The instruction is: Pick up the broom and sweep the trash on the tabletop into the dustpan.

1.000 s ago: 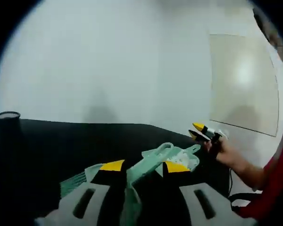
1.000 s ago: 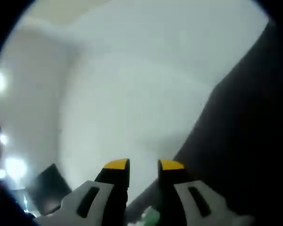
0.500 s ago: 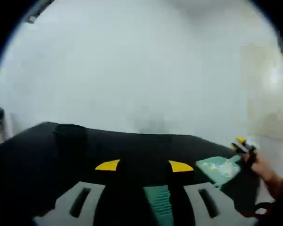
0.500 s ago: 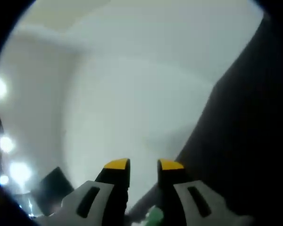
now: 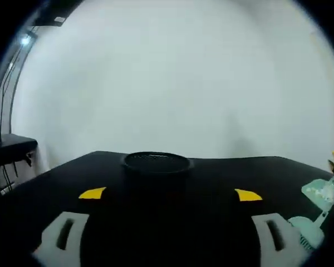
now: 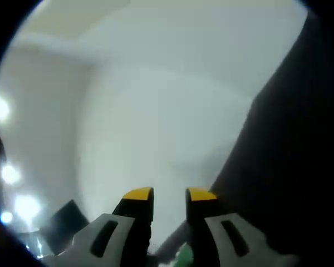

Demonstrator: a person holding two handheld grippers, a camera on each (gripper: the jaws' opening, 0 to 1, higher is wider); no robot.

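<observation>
Dustpan (image 5: 322, 192), with white trash in it, lies on the black tabletop (image 5: 211, 178) far right of the black mesh cup (image 5: 157, 163), off beside my wide-open, empty left gripper (image 5: 170, 194), while my right gripper (image 6: 170, 193) is clamped narrowly on something green, likely its handle.

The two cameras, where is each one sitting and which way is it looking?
Left gripper view: rides on the left gripper, jaws wide apart, looking across the black table at a black mesh cup and a white wall; the dustpan lies at the right edge.
Right gripper view: rides on the right gripper, rolled sideways, looking at the white wall; its jaws sit close around a green handle.
Shared: the black table and the white wall.
</observation>
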